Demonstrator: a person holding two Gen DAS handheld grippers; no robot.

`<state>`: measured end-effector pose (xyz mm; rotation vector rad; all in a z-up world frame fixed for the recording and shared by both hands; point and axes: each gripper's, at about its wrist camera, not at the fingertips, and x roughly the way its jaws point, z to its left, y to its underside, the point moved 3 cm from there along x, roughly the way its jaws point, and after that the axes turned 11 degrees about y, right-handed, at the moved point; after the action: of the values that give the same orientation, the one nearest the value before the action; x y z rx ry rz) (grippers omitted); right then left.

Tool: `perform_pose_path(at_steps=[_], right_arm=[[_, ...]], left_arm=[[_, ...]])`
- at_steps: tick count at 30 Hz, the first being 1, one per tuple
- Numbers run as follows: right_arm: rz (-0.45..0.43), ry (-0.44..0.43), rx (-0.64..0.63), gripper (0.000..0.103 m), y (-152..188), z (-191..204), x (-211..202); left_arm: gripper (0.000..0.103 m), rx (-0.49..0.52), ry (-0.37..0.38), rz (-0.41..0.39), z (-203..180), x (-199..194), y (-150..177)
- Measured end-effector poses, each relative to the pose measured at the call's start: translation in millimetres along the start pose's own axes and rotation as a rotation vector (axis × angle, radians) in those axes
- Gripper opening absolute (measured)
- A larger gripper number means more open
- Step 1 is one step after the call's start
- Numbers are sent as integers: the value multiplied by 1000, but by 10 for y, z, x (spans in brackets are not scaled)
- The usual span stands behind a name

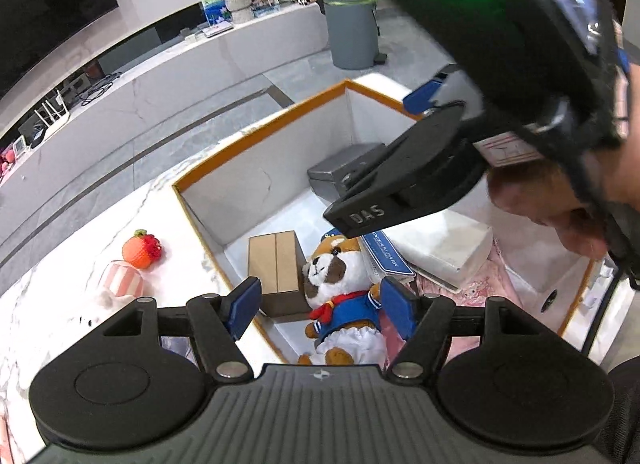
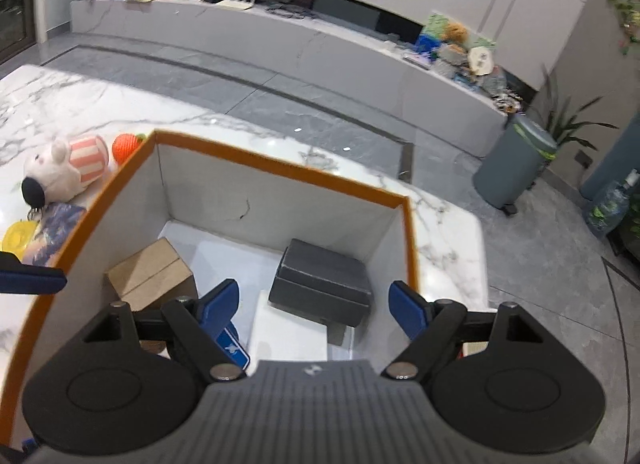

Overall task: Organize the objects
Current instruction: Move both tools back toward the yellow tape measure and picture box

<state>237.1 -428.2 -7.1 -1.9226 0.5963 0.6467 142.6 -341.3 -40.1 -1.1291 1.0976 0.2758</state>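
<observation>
An open white box with an orange rim (image 1: 256,132) stands on the marble table. Inside lie a red panda plush in a blue sailor suit (image 1: 340,284), a brown cardboard box (image 1: 276,264), a dark grey box (image 2: 324,280), a white flat box (image 2: 292,330) and a blue card (image 1: 390,260). My left gripper (image 1: 320,310) hangs open just above the plush, with nothing between its blue pads. My right gripper (image 2: 314,306) is open over the white and grey boxes and holds nothing. Its black housing (image 1: 420,168) crosses the upper right of the left wrist view.
Left of the box on the table lie a white plush with a pink striped body (image 2: 64,168), an orange knitted fruit (image 1: 140,250), a yellow item (image 2: 16,238) and a purple patterned piece (image 2: 56,228). A grey bin (image 2: 516,160) stands on the floor beyond the table.
</observation>
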Motion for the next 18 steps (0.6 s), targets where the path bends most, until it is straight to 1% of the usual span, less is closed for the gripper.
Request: perform_pose_path(at_steps=[3, 6, 11, 18], right_arm=[[-8, 8, 46, 83, -13, -18, -177], [-33, 14, 55, 83, -39, 32, -360], [-81, 27, 28, 83, -102, 240, -637], [-126, 15, -53, 83, -252, 721, -895]], left_arm=[[80, -8, 5, -20, 128, -102, 23], [80, -24, 6, -44, 254, -156, 29], [80, -48, -1, -76, 468, -354, 104], [80, -103, -22, -104, 797, -610, 283]])
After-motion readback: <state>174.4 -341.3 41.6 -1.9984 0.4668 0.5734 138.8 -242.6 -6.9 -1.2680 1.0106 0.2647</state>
